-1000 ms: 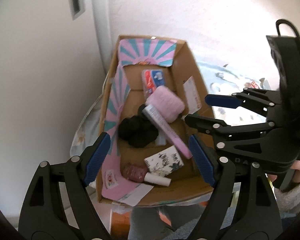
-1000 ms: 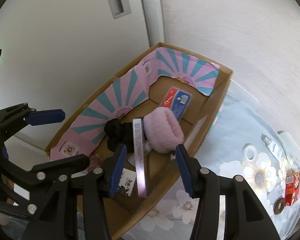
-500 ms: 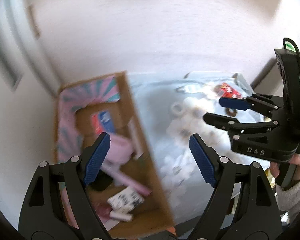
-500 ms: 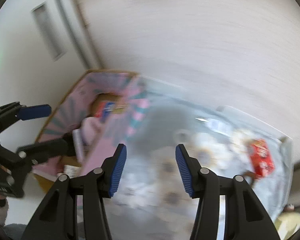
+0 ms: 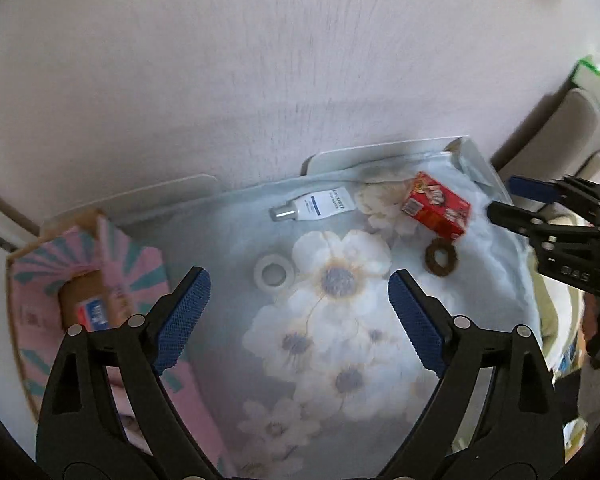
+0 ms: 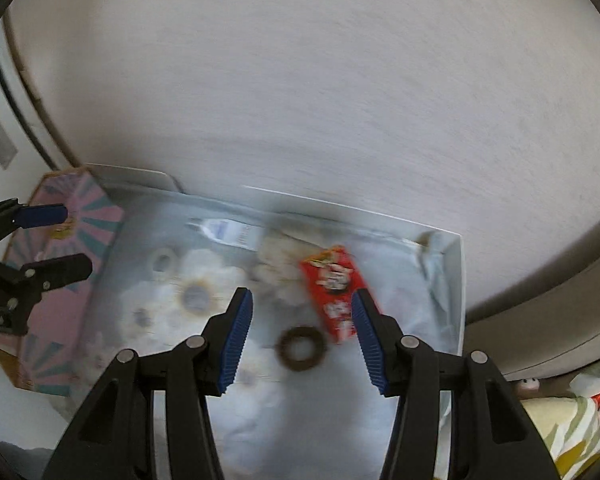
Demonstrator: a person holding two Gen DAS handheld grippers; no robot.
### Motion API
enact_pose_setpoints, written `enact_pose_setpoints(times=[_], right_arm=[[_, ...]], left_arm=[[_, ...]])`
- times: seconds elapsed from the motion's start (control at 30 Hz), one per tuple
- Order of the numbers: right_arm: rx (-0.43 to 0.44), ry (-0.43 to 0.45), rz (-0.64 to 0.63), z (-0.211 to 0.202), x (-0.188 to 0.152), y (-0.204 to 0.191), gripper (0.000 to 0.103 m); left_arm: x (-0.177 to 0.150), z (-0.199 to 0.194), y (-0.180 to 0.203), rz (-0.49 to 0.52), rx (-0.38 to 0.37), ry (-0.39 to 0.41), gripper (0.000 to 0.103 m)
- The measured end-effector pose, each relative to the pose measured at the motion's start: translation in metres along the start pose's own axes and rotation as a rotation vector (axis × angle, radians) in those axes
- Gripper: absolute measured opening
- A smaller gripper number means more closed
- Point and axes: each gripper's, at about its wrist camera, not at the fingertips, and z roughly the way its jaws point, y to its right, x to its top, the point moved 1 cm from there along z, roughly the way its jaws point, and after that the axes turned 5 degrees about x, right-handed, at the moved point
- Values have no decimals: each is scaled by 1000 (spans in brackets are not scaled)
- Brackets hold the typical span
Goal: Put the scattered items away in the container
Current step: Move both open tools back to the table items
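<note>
Red box (image 5: pixel 436 210), brown ring (image 5: pixel 441 261), white tube (image 5: pixel 315 209) and tape roll (image 5: pixel 273 273) lie on the flowery cloth (image 5: pixel 340 340), beside the cardboard box (image 5: pixel 40 280). The left gripper (image 5: pixel 298 320) is opening with nothing inside. The right gripper (image 6: pixel 302 340) is apart and empty.

Flowered cloth (image 5: pixel 332 344) bears white tube (image 5: pixel 314 209); red carton (image 5: pixel 436 210); brown ring (image 5: pixel 442 261); tape roll (image 5: pixel 273 273).

box (image 5: pixel 436 210) behind ring (image 5: pixel 442 258); tube (image 5: pixel 314 209) left.
</note>
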Motion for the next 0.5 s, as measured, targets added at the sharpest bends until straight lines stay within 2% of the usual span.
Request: enact_pose_setpoints(times=[0.3, 0.5], right_arm=[[31, -104, -43, 51, -5, 40, 52], [53, -135, -64, 73, -3, 49, 52]], left_arm=[[3, 77, 6, -45, 55, -105, 92], [-10, 105, -1, -59, 94, -160, 92]])
